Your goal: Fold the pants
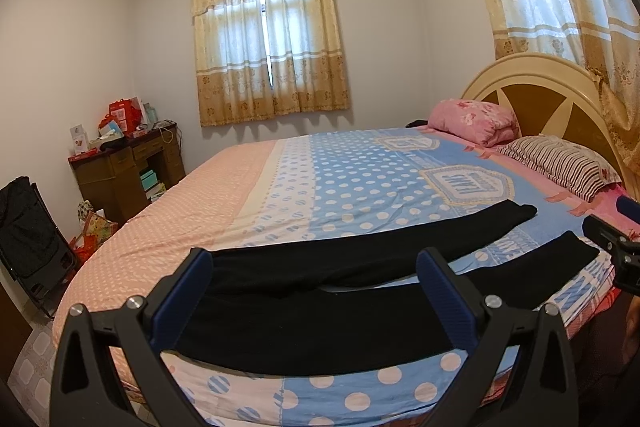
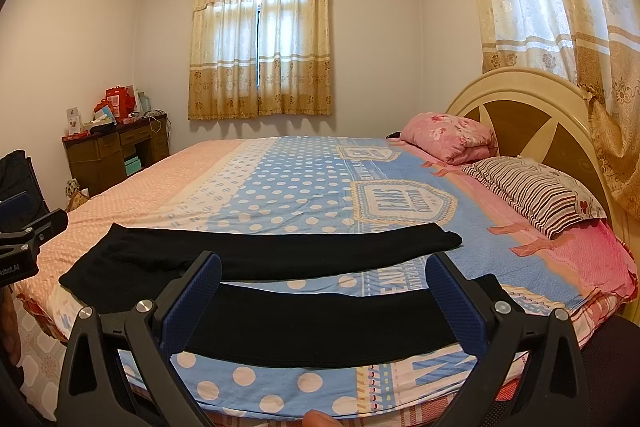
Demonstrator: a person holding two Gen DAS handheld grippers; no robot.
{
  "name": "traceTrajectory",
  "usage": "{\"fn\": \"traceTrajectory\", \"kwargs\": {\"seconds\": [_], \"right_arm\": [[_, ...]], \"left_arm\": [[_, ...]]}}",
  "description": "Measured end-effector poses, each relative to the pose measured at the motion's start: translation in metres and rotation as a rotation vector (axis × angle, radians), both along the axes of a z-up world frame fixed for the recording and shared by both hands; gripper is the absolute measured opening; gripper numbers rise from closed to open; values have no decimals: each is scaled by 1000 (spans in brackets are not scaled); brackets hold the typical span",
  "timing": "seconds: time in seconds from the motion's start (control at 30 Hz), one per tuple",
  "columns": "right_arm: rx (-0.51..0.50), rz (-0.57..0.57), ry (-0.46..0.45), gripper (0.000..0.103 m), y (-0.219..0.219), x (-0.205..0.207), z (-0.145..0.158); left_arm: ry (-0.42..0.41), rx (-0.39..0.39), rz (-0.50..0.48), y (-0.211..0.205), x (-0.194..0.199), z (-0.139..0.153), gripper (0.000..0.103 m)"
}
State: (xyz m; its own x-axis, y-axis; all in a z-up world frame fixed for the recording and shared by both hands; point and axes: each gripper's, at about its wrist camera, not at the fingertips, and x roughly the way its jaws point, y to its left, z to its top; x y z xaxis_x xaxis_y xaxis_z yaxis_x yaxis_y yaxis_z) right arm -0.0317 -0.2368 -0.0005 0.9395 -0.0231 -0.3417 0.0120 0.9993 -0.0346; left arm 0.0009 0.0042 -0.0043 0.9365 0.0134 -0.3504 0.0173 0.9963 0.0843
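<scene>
Black pants [image 1: 320, 327] lie flat on the bed near its front edge, waist to the left and both legs spread apart toward the right. They also show in the right wrist view [image 2: 312, 323]. My left gripper [image 1: 316, 267] is open and empty, hovering over the waist and upper legs. My right gripper [image 2: 324, 275] is open and empty, hovering over the near leg. The right gripper shows at the right edge of the left wrist view [image 1: 616, 247]. The left gripper shows at the left edge of the right wrist view [image 2: 28, 239].
The bed [image 1: 340, 179] has a blue polka-dot and pink cover. A pink pillow [image 1: 476, 121] and a striped pillow [image 1: 560, 167] lie by the headboard [image 1: 540, 95]. A cluttered wooden desk [image 1: 124, 163] and a black folding chair [image 1: 28, 235] stand left.
</scene>
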Motion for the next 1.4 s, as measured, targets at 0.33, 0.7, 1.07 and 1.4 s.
{"fn": "traceTrajectory", "kwargs": {"seconds": [0.33,0.7,1.07,1.4], "right_arm": [[0,0,0,102,0,0,-1],[-2,1,4,102,0,0,-3],[-8,2,14,102,1,2,-12],[-8,1,16,102,0,2,-11]], "left_arm": [[11,0,5,-1,3,-1,103],[17,-1,7,0,3,-5,103],[23,0,7,0,3,-10,103],[26,-5,11,-2,4,-11,103]]}}
